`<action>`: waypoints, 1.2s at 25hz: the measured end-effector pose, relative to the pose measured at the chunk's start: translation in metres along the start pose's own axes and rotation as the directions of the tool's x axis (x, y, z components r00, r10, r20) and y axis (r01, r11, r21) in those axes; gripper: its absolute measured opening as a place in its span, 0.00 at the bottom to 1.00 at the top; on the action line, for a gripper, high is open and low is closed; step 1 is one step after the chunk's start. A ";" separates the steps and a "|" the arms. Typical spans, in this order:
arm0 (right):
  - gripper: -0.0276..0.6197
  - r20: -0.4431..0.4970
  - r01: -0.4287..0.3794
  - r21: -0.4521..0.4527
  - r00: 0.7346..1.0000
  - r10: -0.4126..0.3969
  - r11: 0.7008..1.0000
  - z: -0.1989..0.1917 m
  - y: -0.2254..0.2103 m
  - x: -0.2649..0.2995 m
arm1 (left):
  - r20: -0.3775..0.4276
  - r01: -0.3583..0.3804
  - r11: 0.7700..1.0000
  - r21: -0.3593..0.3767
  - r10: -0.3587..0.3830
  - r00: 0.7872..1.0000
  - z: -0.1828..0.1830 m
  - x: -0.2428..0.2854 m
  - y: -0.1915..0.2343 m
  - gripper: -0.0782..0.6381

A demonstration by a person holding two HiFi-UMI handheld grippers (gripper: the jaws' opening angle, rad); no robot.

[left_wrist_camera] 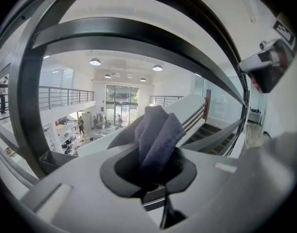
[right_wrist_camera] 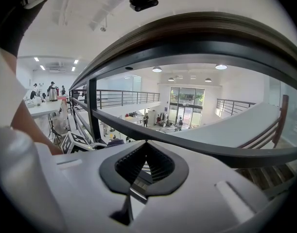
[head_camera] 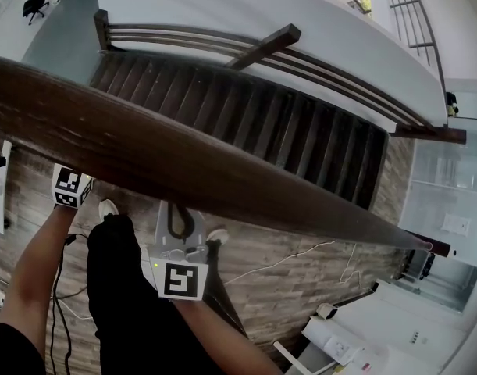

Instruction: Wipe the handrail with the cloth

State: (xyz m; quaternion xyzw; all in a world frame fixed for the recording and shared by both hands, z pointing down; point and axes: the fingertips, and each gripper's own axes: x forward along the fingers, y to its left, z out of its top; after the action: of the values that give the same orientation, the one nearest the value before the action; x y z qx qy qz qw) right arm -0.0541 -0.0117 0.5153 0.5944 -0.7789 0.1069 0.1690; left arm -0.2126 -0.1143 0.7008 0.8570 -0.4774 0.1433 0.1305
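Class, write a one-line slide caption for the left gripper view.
Left gripper shut on a folded grey-blue cloth, facing the dark railing bars.

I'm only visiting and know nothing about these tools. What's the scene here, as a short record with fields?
setting: indoor upper floor, wooden handrail with a staircase beyond
left gripper: shut on a grey-purple cloth
right gripper: shut, nothing in it
position: both grippers on the person's side of the handrail in the head view
wiping: cloth not seen touching the handrail
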 end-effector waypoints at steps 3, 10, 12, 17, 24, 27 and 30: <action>0.05 -0.005 0.011 0.001 1.000 -0.011 1.000 -0.002 -0.006 -0.007 | 0.005 -0.010 1.000 -0.012 0.010 1.000 0.003 0.000 -0.001 0.18; 0.05 -0.016 0.038 0.007 0.999 -0.038 0.999 -0.011 -0.025 -0.019 | -0.004 -0.003 1.000 -0.021 0.003 1.000 0.011 0.005 -0.009 0.18; 0.05 -0.005 0.034 0.010 0.999 -0.034 0.999 -0.012 -0.025 -0.019 | -0.013 0.016 1.000 -0.006 -0.016 1.000 0.010 0.007 -0.015 0.18; 0.05 -0.008 0.034 0.023 0.999 -0.034 0.999 -0.014 -0.028 -0.024 | -0.033 0.017 1.000 0.001 -0.017 0.999 0.004 0.008 -0.029 0.18; 0.05 -0.016 0.072 0.066 0.997 -0.071 0.995 -0.017 -0.046 -0.032 | -0.033 -0.015 1.000 -0.024 0.014 0.999 0.012 0.011 -0.033 0.18; 0.05 -0.027 0.066 0.069 0.998 -0.064 0.995 -0.022 -0.045 -0.035 | -0.041 -0.014 1.000 -0.025 0.013 0.999 0.012 0.010 -0.036 0.18; 0.05 -0.039 0.069 0.063 0.997 -0.067 0.996 -0.026 -0.047 -0.034 | -0.046 -0.013 0.999 -0.030 0.012 0.999 0.011 0.011 -0.039 0.18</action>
State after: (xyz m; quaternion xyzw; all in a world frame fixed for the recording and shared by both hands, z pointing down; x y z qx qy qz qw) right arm 0.0032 0.0156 0.5240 0.6237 -0.7510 0.1372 0.1675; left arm -0.1724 -0.1069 0.6908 0.8484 -0.4819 0.1566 0.1535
